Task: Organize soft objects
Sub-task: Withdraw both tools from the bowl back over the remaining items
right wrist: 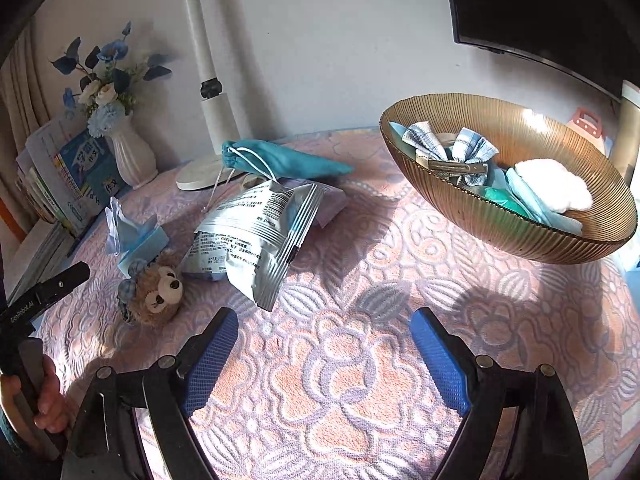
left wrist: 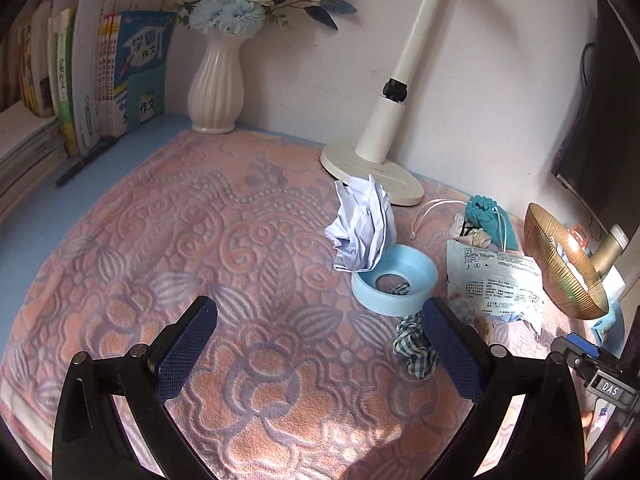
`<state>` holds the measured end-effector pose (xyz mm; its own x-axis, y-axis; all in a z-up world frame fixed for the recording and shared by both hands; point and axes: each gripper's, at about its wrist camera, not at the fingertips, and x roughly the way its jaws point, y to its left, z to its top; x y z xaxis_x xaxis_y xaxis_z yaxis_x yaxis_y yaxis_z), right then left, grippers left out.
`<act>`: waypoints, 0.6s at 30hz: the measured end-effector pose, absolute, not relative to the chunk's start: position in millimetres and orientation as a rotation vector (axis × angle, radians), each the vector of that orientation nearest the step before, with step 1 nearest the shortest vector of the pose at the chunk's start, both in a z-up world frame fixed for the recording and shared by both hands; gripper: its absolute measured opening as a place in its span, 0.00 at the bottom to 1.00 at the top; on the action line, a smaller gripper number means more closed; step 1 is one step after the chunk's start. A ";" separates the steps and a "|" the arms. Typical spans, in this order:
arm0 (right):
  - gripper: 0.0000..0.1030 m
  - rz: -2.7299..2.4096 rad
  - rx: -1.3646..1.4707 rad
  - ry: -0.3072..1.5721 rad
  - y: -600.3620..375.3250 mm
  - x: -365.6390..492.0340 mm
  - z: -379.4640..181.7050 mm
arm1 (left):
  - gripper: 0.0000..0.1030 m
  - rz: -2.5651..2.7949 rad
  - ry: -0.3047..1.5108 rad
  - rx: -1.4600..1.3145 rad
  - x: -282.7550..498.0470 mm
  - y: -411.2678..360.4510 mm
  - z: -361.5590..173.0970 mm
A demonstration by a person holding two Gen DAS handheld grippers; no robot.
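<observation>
My left gripper (left wrist: 320,312) is open and empty over the pink patterned cloth (left wrist: 240,240). A checked scrunchie (left wrist: 414,350) lies just by its right finger. My right gripper (right wrist: 324,326) is open and empty, low over the cloth. A small plush bear (right wrist: 160,292) lies left of it. A teal drawstring pouch (right wrist: 288,162) lies by the lamp base; it also shows in the left wrist view (left wrist: 486,216). The gold ribbed bowl (right wrist: 532,240) at the right holds a checked bow clip (right wrist: 456,152), a white pad (right wrist: 554,184) and blue cloths.
A silver packet (right wrist: 256,236) lies mid-table, and a blue ring (left wrist: 394,278) with crumpled paper (left wrist: 362,228) beside it. The lamp base (left wrist: 372,172), white vase (left wrist: 216,88) and books (left wrist: 112,76) stand along the back. A dark monitor (right wrist: 552,12) hangs at the right.
</observation>
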<state>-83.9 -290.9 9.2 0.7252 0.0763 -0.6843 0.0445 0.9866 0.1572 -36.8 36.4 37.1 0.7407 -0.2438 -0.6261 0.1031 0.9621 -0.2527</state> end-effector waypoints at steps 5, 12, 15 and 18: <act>0.85 0.020 0.091 0.769 -275.6 -83.1 7.8 | 0.99 -0.200 0.734 -0.241 -35.4 42.3 32.9; 0.89 0.011 0.012 0.760 -261.1 -82.9 6.2 | 0.99 -0.187 0.755 -0.205 -31.7 36.6 31.1; 0.90 0.014 0.013 0.758 -262.1 -83.2 6.1 | 0.99 -0.182 0.756 -0.185 -32.0 33.9 31.3; 0.90 0.017 0.028 0.759 -263.8 -82.4 6.2 | 0.99 -0.180 0.759 -0.173 -32.0 32.2 31.2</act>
<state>-82.4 -263.8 6.2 0.7252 0.0259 -0.6881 -0.0056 0.9995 0.0318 -32.0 32.2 31.2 0.7113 -0.2238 -0.6663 0.0995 0.9705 -0.2197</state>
